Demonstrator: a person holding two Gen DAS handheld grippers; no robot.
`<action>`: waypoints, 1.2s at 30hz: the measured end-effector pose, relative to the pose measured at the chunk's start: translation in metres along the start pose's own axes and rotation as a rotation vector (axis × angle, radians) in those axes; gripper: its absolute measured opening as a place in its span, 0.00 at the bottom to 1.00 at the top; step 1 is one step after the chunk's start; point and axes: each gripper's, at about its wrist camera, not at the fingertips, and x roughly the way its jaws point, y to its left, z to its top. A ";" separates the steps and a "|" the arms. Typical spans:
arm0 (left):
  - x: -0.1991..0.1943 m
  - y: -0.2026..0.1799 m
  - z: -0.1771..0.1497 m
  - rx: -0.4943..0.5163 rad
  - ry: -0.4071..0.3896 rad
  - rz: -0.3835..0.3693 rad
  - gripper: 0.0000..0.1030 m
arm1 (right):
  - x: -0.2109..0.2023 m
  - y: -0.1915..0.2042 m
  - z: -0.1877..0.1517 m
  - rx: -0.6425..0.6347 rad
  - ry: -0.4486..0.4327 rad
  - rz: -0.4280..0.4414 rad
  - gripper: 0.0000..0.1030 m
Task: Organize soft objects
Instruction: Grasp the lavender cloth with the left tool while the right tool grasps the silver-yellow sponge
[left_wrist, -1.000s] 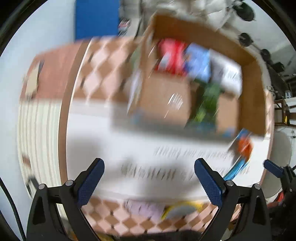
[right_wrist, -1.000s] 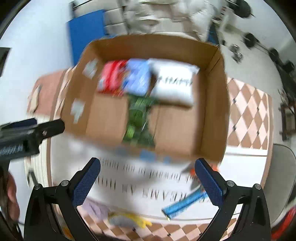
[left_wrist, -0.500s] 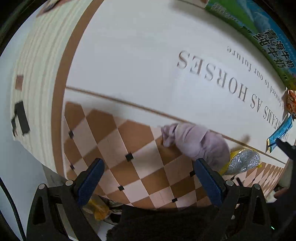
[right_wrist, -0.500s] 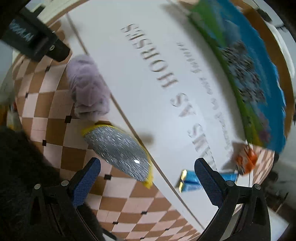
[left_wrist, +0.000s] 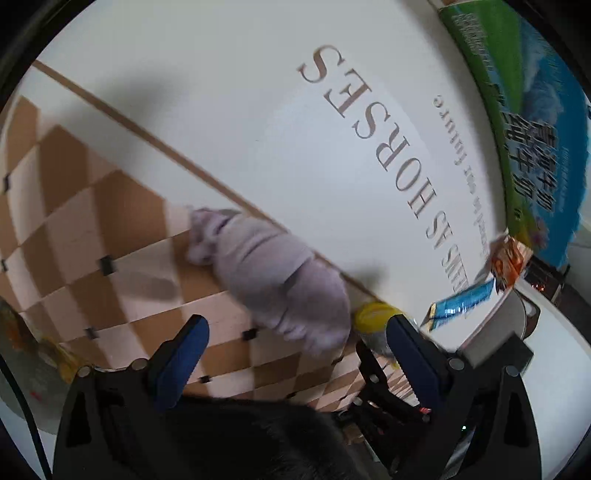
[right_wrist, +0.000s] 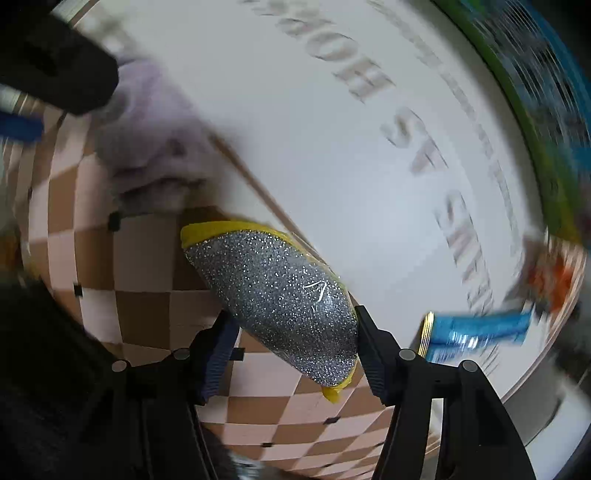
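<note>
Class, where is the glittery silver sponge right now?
In the right wrist view, the glittery silver sponge lies on the checkered cloth between the right gripper's fingers, beside the lilac cloth.

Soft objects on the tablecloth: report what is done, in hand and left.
Done: nothing that these views can confirm. In hand: the right gripper straddles the glittery silver and yellow sponge, jaws around it, grip not yet clearly closed. The left gripper is open above the crumpled lilac cloth. Left: both those pieces, plus the blue foil packet and orange wrapper on the tablecloth.
</note>
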 end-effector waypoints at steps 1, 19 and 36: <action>0.008 -0.003 0.003 -0.008 0.008 0.014 0.86 | 0.002 -0.010 -0.003 0.061 0.005 0.023 0.61; 0.056 -0.131 -0.006 0.700 -0.171 0.670 0.62 | 0.012 -0.117 -0.044 0.491 -0.015 0.340 0.75; 0.047 -0.085 0.044 0.411 -0.073 0.517 1.00 | -0.005 -0.108 -0.002 0.405 -0.127 0.240 0.75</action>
